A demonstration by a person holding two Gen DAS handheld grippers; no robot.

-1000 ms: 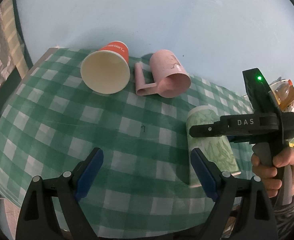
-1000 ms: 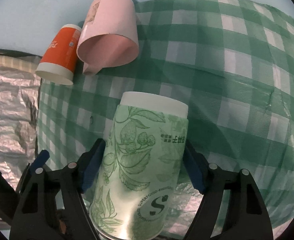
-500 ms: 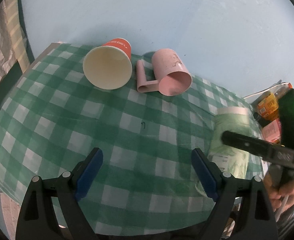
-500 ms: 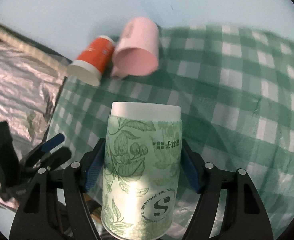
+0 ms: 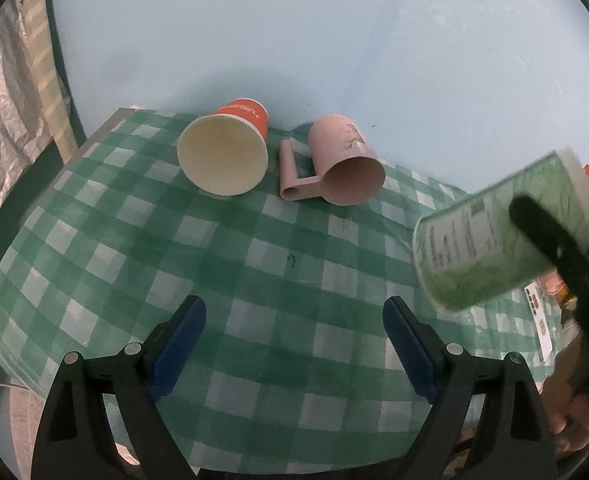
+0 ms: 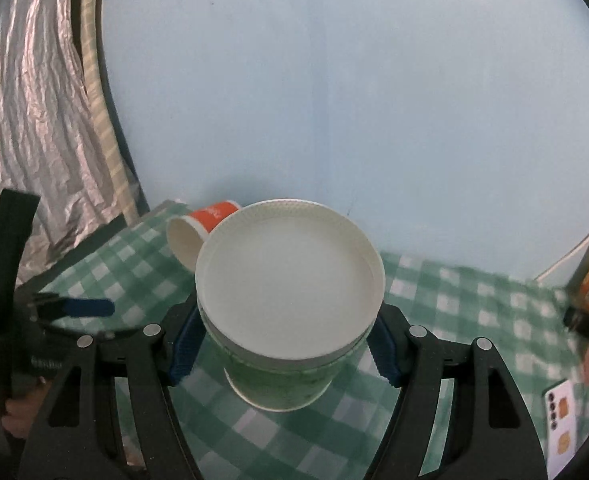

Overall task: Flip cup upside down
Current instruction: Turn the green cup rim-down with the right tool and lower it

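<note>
From the left wrist, the left gripper (image 5: 290, 344) hangs spread and empty over the checked surface (image 5: 106, 248). The green cup (image 5: 494, 240) is airborne at right, tilted, with a dark finger of the other tool across it.

From the right wrist, the right gripper (image 6: 282, 344) pinches the green cup's wall below its white end. Paper may buckle or slip mid-turn; a crooked landing could topple it toward the orange cup (image 6: 202, 228).

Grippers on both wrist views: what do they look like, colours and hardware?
Both the left gripper and the right gripper have matte black angular arms with cut-out openings, round silver screws near the finger bases, and ribbed blue pads lining the inner faces of the fingers. No cables or markings show here.
</note>
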